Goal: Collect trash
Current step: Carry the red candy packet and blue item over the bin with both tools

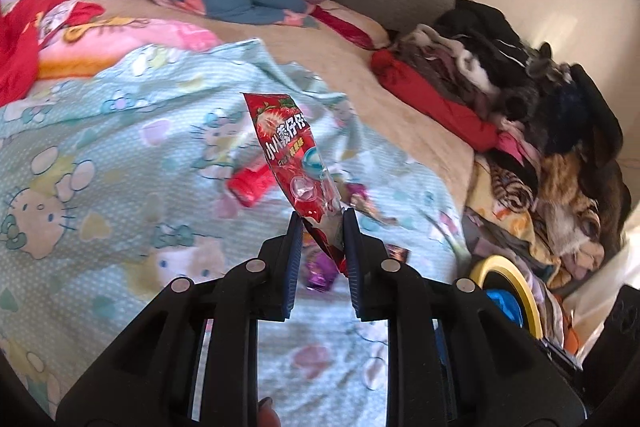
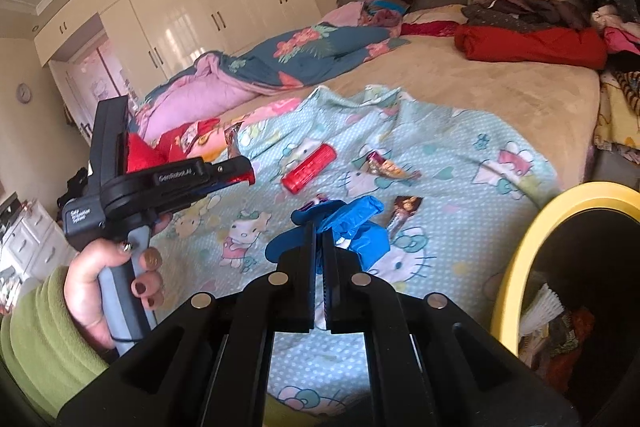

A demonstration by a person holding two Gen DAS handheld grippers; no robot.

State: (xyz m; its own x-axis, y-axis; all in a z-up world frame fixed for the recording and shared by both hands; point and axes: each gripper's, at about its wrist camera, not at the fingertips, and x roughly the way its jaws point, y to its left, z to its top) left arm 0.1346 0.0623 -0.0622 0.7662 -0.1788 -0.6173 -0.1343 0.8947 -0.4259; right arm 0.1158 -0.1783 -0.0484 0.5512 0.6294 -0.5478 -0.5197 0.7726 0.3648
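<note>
left gripper [image 1: 322, 217]: nearly closed, red strawberry-print plastic snack wrapper [image 1: 290, 155] pinched, standing up from tips
right gripper [image 2: 318, 229]: clamped on blue plastic bag [image 2: 352, 227]
remaining: red foil packet [image 2: 308, 167] ahead on blanket

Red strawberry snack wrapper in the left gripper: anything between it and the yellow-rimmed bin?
Nothing visible blocks it. The red strawberry snack wrapper hangs above the bedspread, and the yellow-rimmed bin sits open beside the bed.

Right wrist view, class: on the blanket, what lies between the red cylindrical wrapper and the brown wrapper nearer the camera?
In the right wrist view, a crumpled purple-and-gold wrapper lies between the red wrapper and the brown wrapper, on the Hello Kitty blanket.
</note>
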